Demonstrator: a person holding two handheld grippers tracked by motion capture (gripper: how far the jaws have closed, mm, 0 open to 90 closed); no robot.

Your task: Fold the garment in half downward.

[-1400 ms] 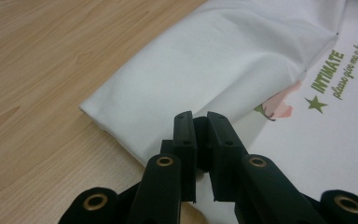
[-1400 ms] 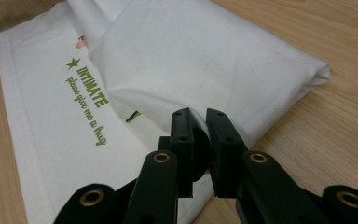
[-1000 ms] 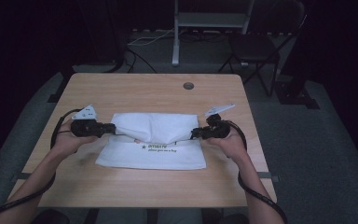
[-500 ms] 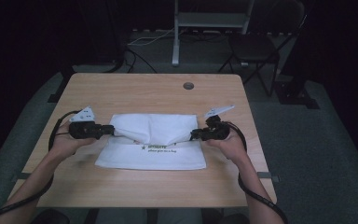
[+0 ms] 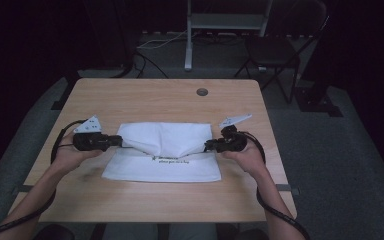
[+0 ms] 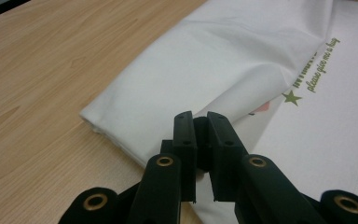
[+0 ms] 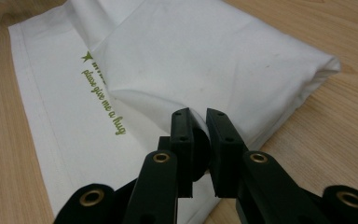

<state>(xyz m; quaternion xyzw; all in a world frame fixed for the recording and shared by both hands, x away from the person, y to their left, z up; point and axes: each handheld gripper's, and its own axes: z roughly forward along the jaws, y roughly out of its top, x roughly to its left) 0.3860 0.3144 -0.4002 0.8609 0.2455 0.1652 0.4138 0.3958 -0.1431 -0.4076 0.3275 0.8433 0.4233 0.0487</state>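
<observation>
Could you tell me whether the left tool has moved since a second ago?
No. The left tool sits at the same spot relative to the round grommet, clamped on the white printed cloth.

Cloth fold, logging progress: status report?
Left gripper, right gripper both shut on cloth edges. Cloth half-folded on table. Nothing in the way.

One white cloth (image 5: 162, 155), two grippers, one table (image 5: 145, 102), one chair (image 5: 272, 50).
</observation>
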